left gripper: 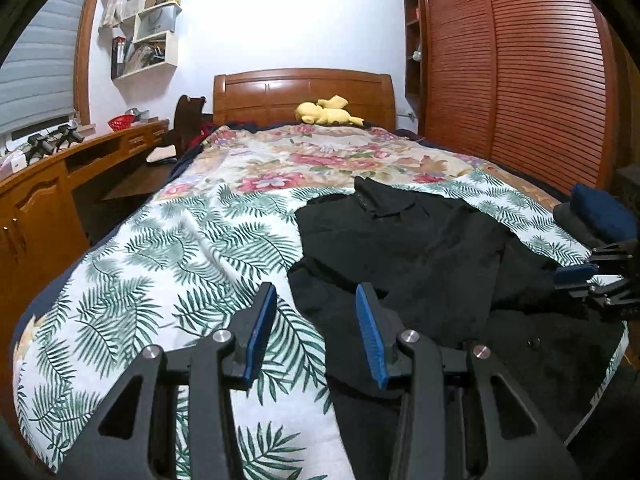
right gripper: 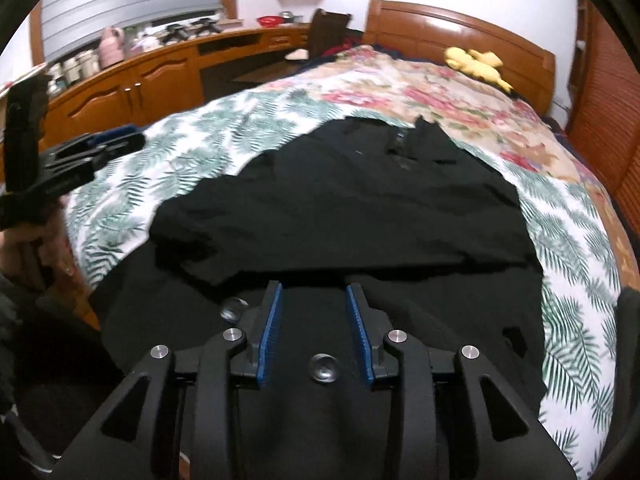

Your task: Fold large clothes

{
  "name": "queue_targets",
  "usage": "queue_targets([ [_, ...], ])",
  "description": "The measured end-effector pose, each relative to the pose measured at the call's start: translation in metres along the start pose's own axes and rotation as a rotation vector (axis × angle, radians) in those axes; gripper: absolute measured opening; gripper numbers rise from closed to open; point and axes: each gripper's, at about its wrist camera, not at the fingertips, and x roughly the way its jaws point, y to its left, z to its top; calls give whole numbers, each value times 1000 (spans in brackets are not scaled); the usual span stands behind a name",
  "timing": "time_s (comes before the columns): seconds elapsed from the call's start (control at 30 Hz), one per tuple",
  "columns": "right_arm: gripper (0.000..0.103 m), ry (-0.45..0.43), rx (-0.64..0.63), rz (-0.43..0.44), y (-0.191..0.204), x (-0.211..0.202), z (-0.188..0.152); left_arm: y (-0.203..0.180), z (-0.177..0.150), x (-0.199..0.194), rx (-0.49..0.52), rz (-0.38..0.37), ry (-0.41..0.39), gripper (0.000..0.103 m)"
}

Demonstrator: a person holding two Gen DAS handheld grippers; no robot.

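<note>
A bed point(left gripper: 168, 264) with a leaf and flower cover fills the room, between a wooden bench point(left gripper: 48, 184) and a wardrobe point(left gripper: 520, 80). One black garment point(right gripper: 360, 200) lies spread on the cover, and one yellow toy point(left gripper: 326, 112) by the headboard. Both tools hover low over the near edge, the left tool point(left gripper: 316, 328) and right tool point(right gripper: 314, 328) with fingers apart, holding nothing.

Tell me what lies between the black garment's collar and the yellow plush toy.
Only the floral bedspread lies between the black garment and the yellow plush toy, in both views.
</note>
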Motion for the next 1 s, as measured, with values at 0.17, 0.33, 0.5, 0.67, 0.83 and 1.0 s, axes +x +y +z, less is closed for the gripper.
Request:
queue_targets([
  [0.17, 32, -2, 42, -31, -18, 10, -11, -4, -6, 9, 0, -58, 37, 40],
  [0.33, 32, -9, 86, -36, -27, 25, -14, -7, -11, 20, 8, -73, 78, 40],
  [0.5, 32, -29, 74, 12, -13, 43, 5, -5, -14, 23, -2, -74, 100, 40],
  [0.67, 32, -59, 24, 92, 26, 61, 40, 3, -16, 22, -14, -58, 103, 40],
  [0.83, 32, -32, -26, 161, 65, 82, 60, 15, -16, 16, -29, -35, 91, 40],
  [1.0, 32, 46, -44, 251, 89, 94, 53, 27, -17, 12, -49, -26, 87, 40],
])
